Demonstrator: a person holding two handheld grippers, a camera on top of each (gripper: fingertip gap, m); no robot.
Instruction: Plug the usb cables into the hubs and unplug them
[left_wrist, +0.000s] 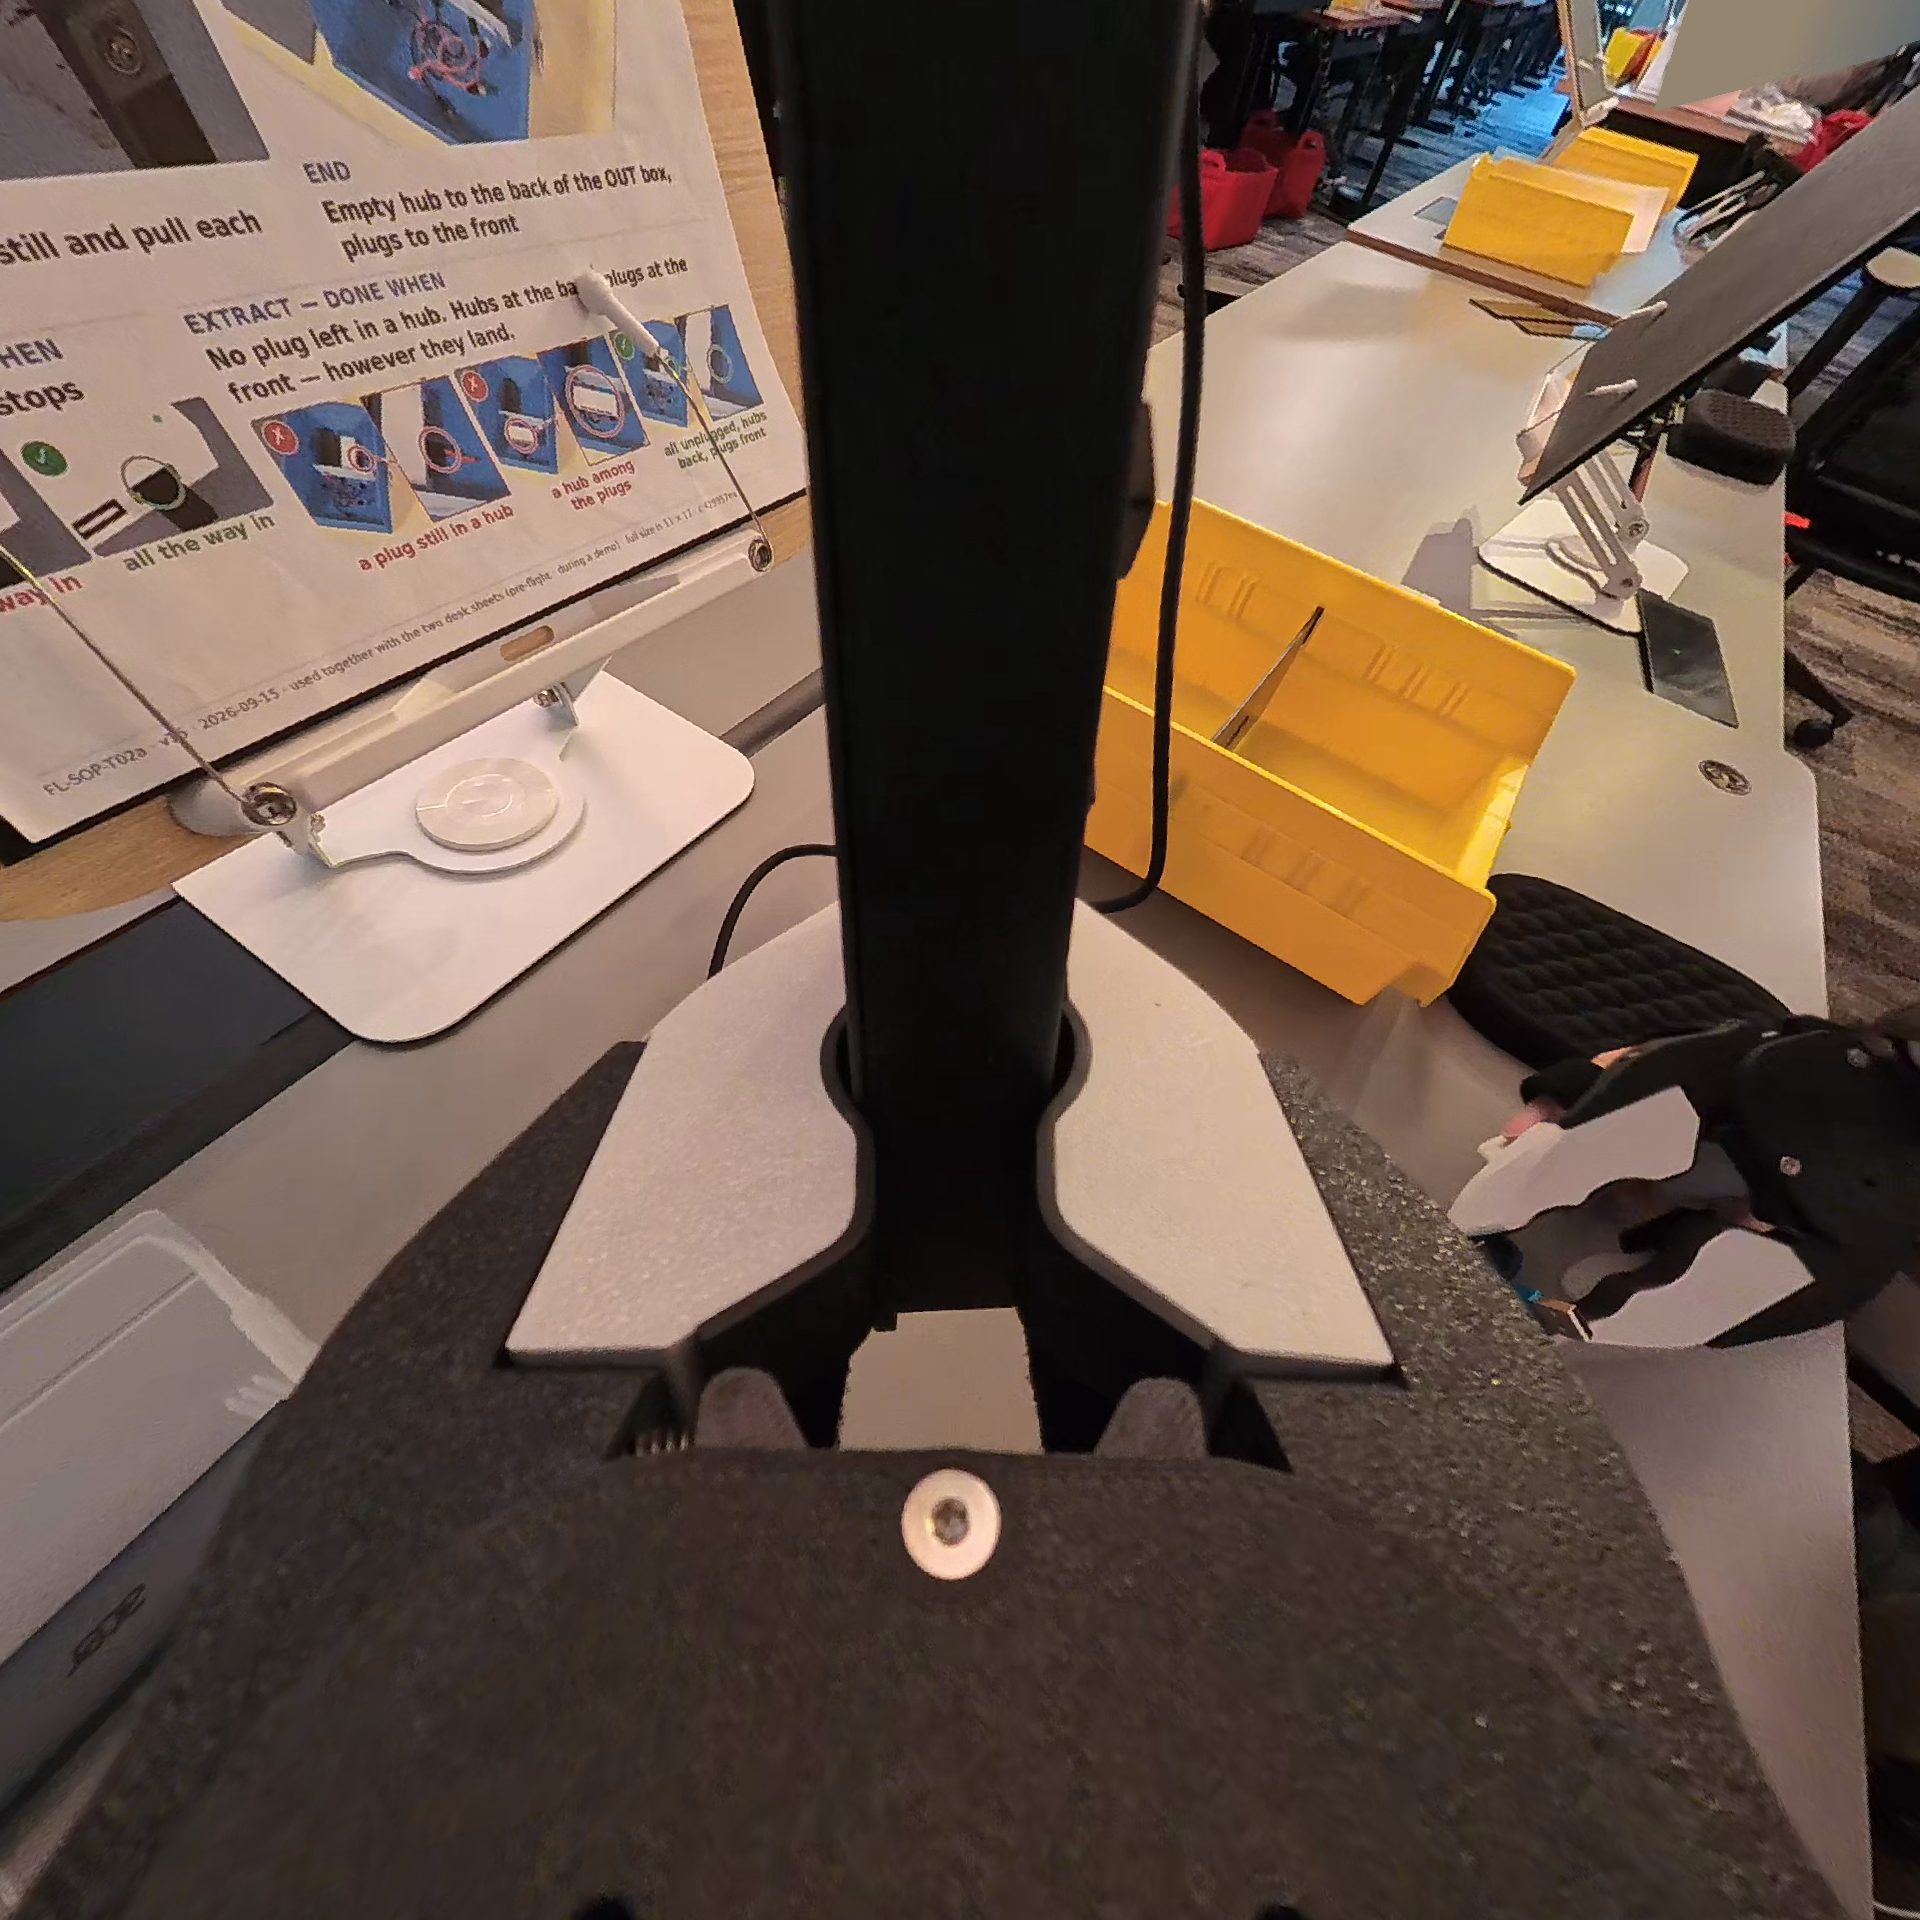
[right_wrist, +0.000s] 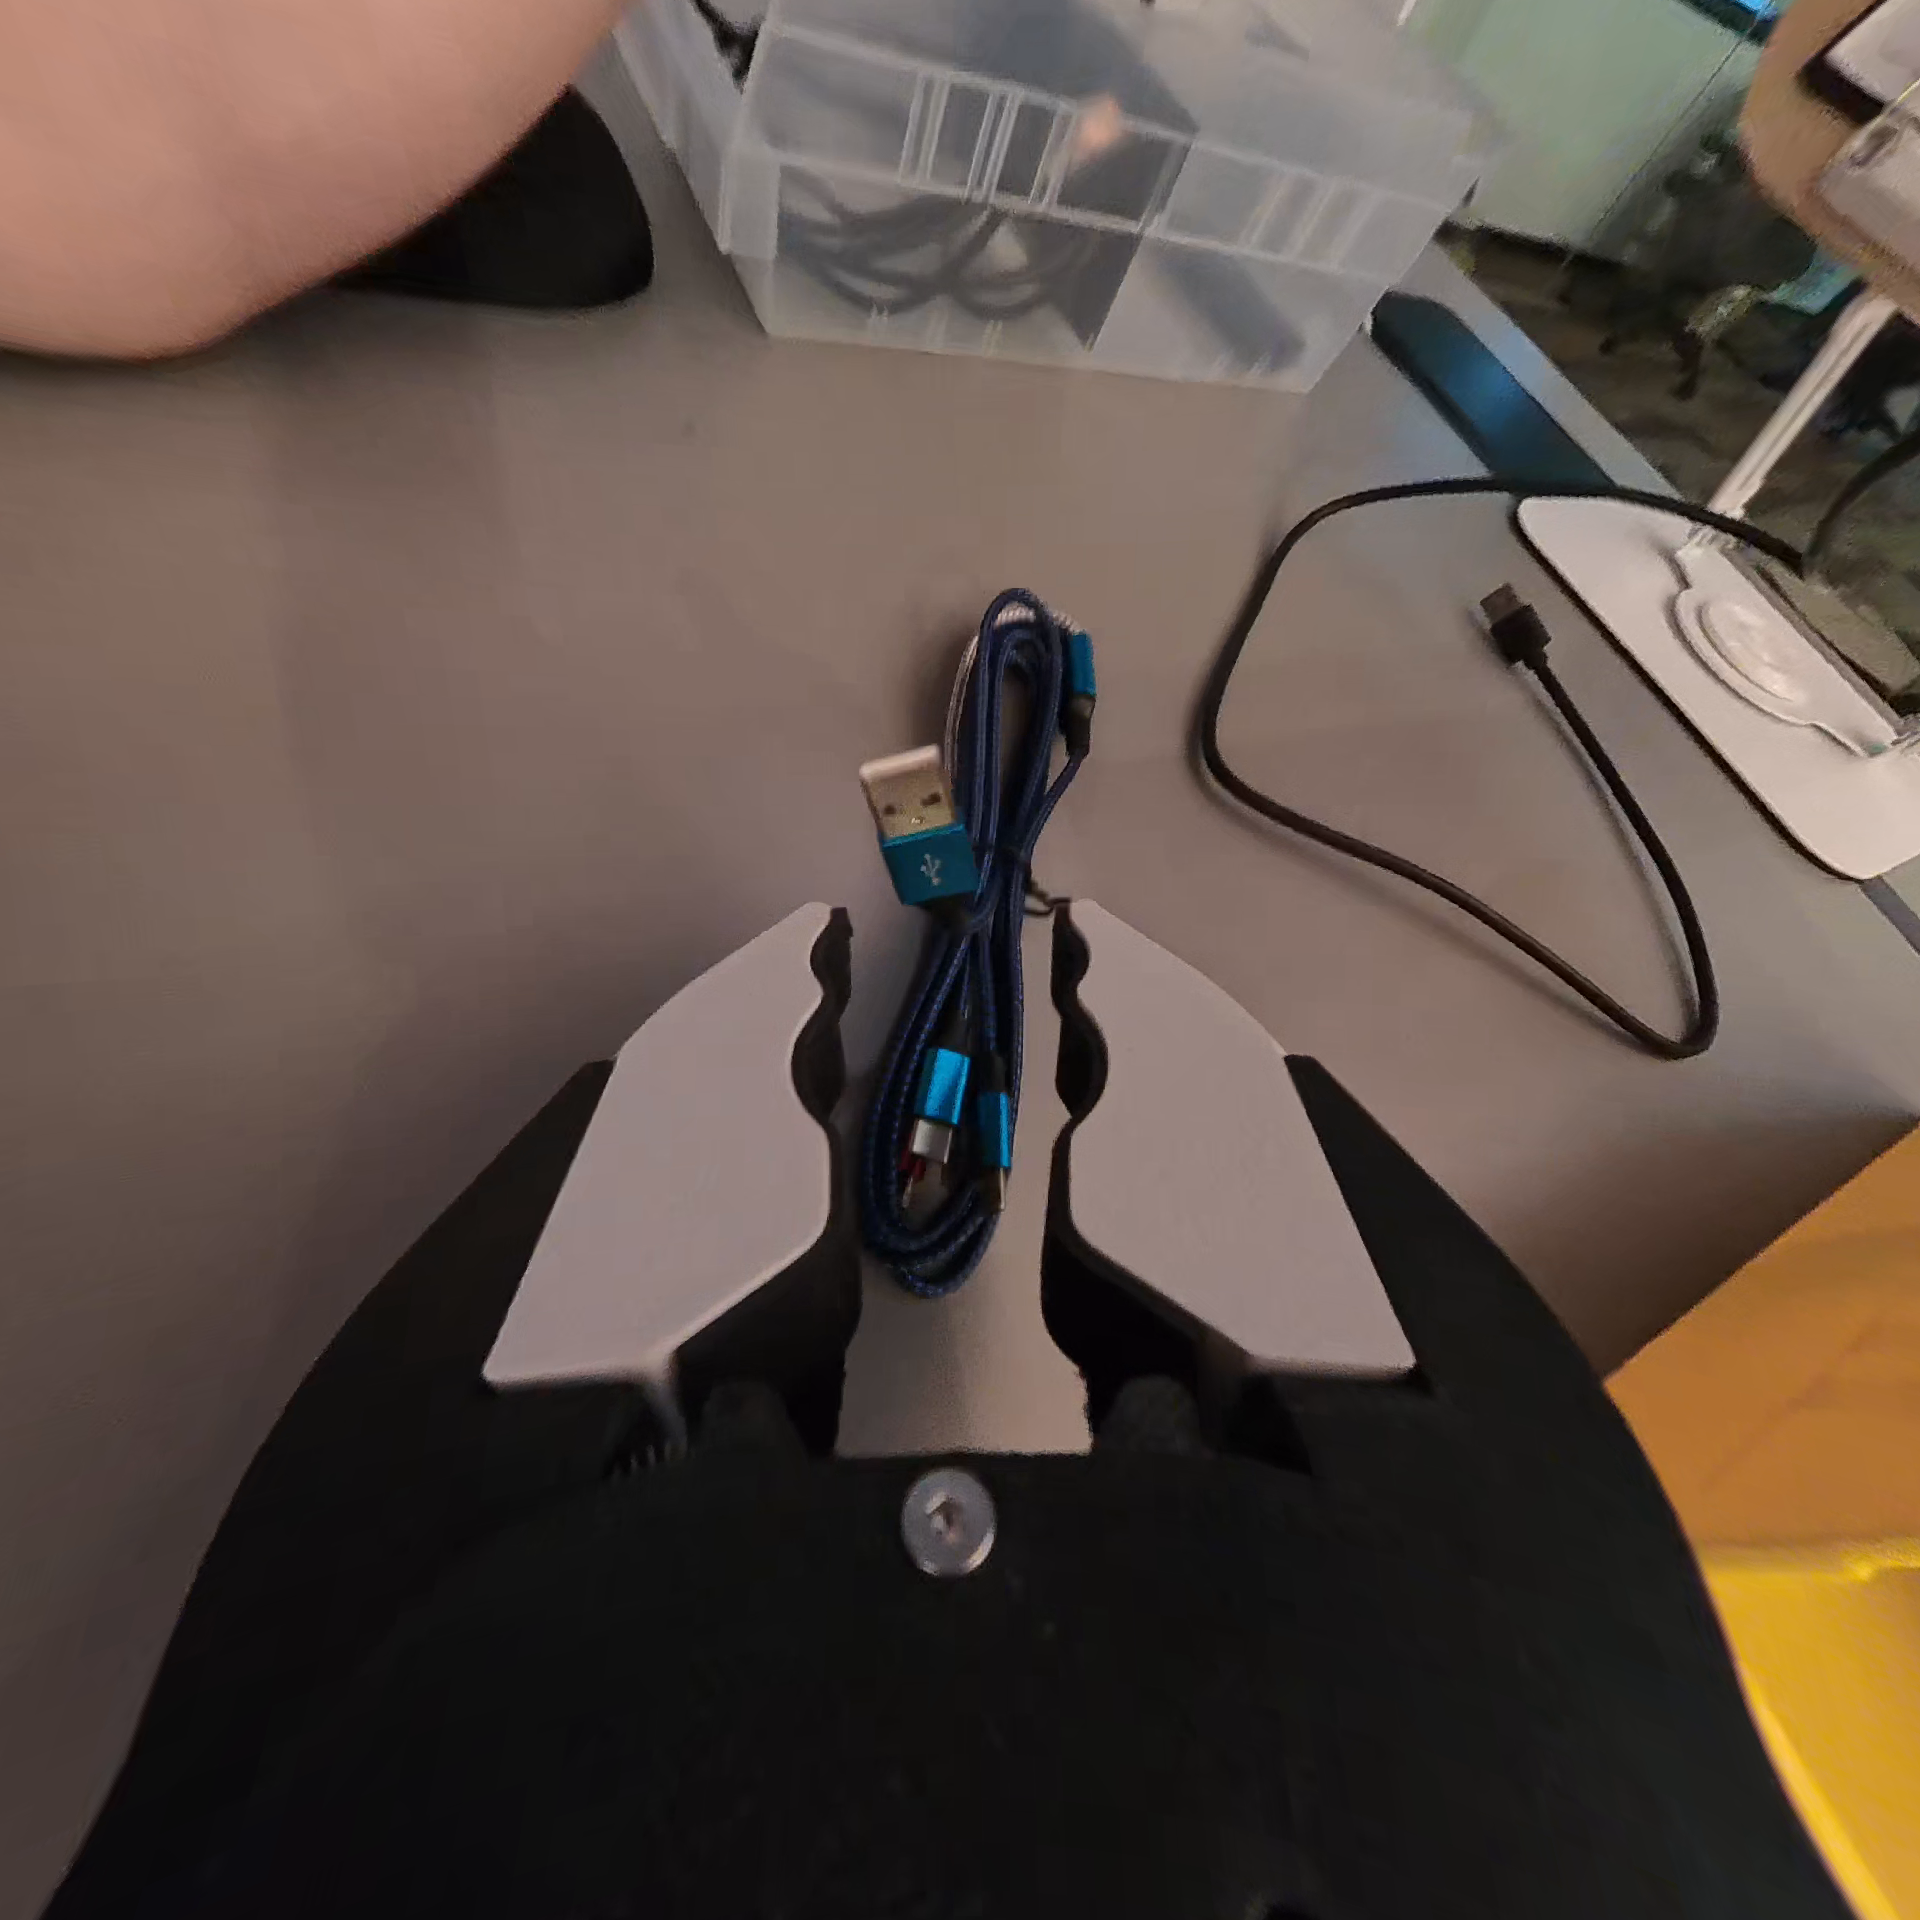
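Clamping the tall black hub (left_wrist: 956, 623) upright between its fingers, our left gripper (left_wrist: 956, 1049) keeps it steady above the grey table (left_wrist: 1351, 416). Our right gripper (right_wrist: 951, 914) hovers with jaws apart around the bundled blue cable (right_wrist: 966, 1091), whose USB plug (right_wrist: 920, 831) lies at eleven o'clock from the tips. We judge the braided cord light and floppy, so the rigid blue plug shell is the place to grip.
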